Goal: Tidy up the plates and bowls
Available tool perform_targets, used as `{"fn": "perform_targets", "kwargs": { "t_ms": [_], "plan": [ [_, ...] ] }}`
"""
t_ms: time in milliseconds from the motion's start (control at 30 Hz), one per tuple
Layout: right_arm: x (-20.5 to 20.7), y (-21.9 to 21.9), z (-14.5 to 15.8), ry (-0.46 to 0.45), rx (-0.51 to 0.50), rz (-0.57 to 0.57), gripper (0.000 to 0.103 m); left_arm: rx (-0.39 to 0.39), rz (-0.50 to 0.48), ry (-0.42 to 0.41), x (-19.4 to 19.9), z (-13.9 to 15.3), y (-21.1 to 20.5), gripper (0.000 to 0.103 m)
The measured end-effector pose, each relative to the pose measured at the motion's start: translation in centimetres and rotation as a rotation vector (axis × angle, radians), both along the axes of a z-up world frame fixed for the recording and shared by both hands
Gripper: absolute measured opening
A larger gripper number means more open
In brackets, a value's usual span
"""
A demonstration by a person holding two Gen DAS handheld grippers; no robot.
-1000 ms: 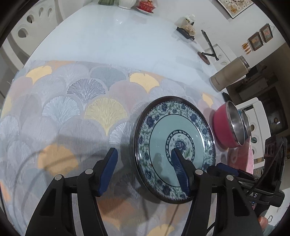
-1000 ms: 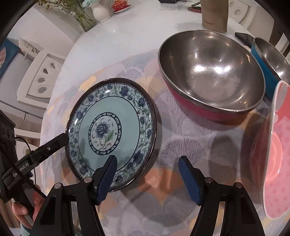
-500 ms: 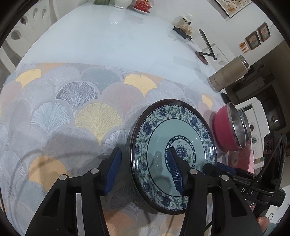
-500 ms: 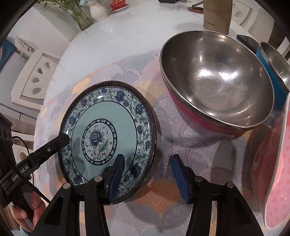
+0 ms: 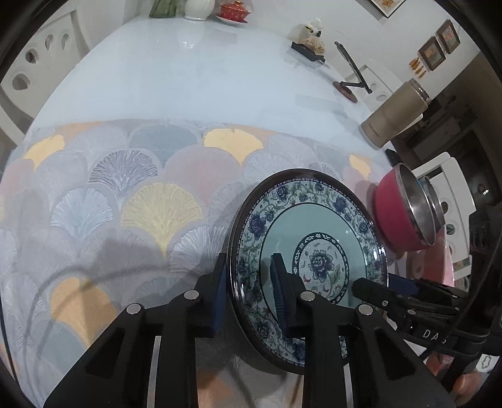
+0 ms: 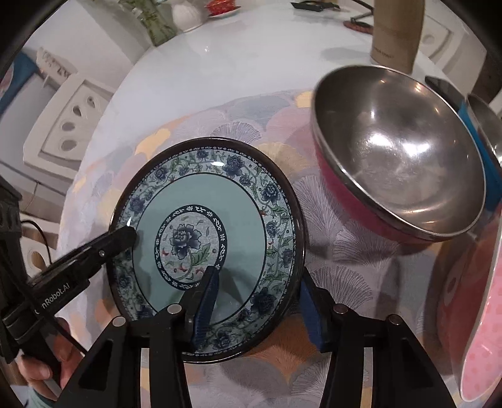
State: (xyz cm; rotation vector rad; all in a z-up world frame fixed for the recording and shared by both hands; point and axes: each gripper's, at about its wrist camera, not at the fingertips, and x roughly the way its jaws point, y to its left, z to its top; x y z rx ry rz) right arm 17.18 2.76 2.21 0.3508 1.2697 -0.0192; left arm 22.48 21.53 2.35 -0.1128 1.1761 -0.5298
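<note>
A blue-and-teal floral plate (image 5: 317, 238) (image 6: 200, 226) lies on the patterned table mat. My left gripper (image 5: 248, 279) straddles its left rim, one blue pad under the rim and one on the plate face, nearly closed on it. My right gripper (image 6: 260, 295) straddles the near right rim the same way. Each gripper shows in the other's view: the right one in the left wrist view (image 5: 408, 292), the left one in the right wrist view (image 6: 94, 248). A red steel bowl (image 6: 398, 163) (image 5: 404, 213) stands right of the plate. A pink plate (image 6: 480, 317) is at the far right.
A blue steel bowl (image 6: 483, 131) sits behind the red one. A beige flask (image 5: 392, 116), a phone stand (image 5: 351, 78), a figurine (image 5: 310, 34) and vases (image 5: 197, 6) stand on the white table (image 5: 188, 78) beyond the mat. White chairs (image 6: 69, 119) surround it.
Both grippers moved forward onto the plate and narrowed their fingers around its opposite rims. The plate now looks slightly tilted or raised at the edges.
</note>
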Motion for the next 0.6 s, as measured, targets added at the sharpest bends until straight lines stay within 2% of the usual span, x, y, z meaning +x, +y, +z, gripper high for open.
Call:
{"fn": "perform_targets", "kwargs": {
  "t_ms": [200, 333, 600],
  "plan": [
    [-0.9, 0.4, 0.6, -0.029, 0.011, 0.047, 0.041, -0.006, 0.026, -0.003, -0.7, 0.7, 1.2, 0.023],
    [-1.8, 1.0, 1.3, -0.053, 0.017, 0.092, 0.041, 0.006, 0.042, -0.029, -1.9, 1.9, 2.0, 0.023],
    [-4.9, 3.5, 5.0, -0.133, 0.016, 0.192, 0.041, 0.011, 0.094, -0.102, -6.3, 6.3, 4.8, 0.023]
  ]
}}
